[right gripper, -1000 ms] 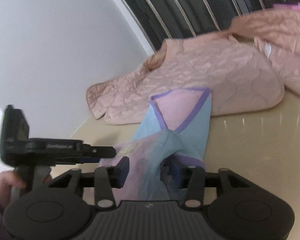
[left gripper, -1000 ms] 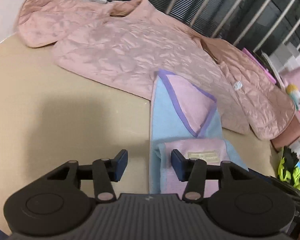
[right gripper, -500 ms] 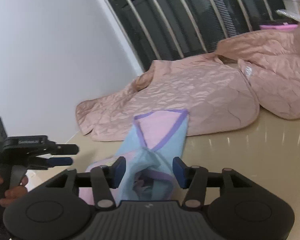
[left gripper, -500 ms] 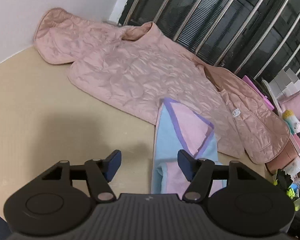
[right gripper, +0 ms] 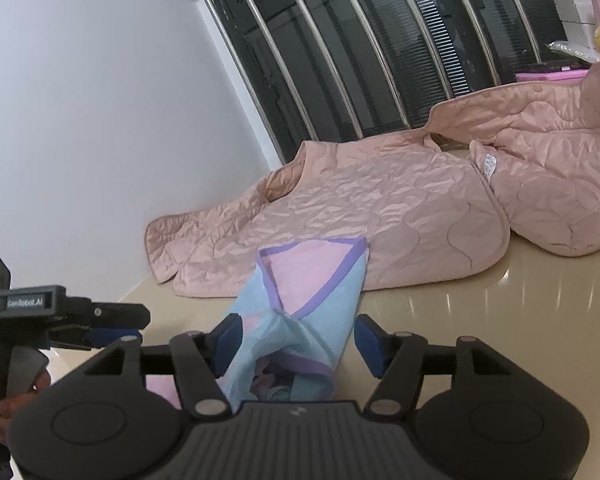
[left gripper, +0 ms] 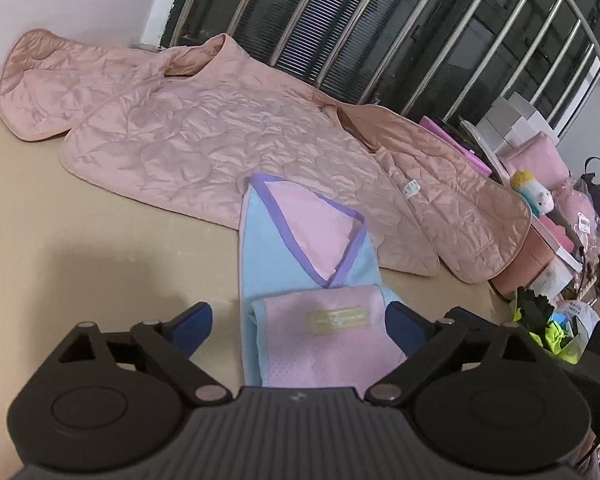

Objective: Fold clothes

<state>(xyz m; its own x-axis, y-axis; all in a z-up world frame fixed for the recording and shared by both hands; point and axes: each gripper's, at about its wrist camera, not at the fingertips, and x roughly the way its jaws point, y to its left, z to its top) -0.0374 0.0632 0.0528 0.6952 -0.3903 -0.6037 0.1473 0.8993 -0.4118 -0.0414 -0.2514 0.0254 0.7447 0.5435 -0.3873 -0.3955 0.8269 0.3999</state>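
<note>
While both sets of jaws are opening, the blue-and-pink garment (left gripper: 308,280) lies between the left gripper's (left gripper: 300,322) and right gripper's (right gripper: 296,338) pads, ungripped.

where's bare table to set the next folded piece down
Bare table lies left of the blue and pink garment, in front of the quilted pink jacket. Another bare patch lies right of that garment. It is crowded past the table's right edge, among boxes and bags.

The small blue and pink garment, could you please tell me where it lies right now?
In both wrist views the small garment lies on the beige table, near end between each gripper's jaws, far end overlapping the pink quilted jacket's front edge.
</note>
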